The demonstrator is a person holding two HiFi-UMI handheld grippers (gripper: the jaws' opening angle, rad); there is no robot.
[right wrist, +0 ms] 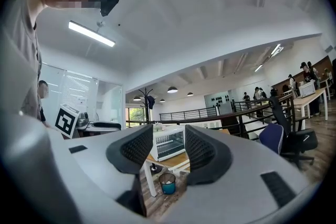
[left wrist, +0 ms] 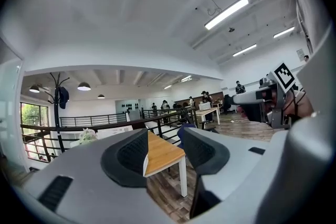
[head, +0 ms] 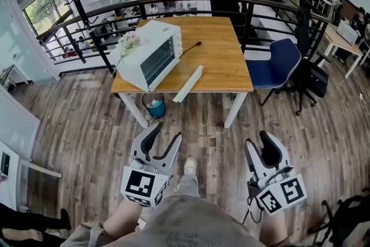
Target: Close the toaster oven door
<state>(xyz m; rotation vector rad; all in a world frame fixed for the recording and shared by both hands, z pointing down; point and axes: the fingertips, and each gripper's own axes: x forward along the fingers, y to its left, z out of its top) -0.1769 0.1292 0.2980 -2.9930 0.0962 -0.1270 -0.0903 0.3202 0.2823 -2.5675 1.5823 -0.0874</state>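
A white toaster oven (head: 151, 54) stands on the left part of a wooden table (head: 225, 66), its glass front turned toward me and to the right. A long white bar (head: 188, 84) lies in front of it, parallel to that front; I cannot tell whether it belongs to the door. Both grippers are held low over the floor, well short of the table. My left gripper (head: 167, 131) (left wrist: 165, 152) is open with nothing between its jaws. My right gripper (head: 257, 140) (right wrist: 169, 152) is open too, and the oven (right wrist: 169, 144) shows far off between its jaws.
A blue bin (head: 155, 106) stands under the table. A blue chair (head: 277, 63) is at the table's right side, and a dark railing (head: 173, 0) runs behind it. Flowers (head: 128, 41) sit beside the oven. A dark bag (head: 347, 217) lies at the lower right.
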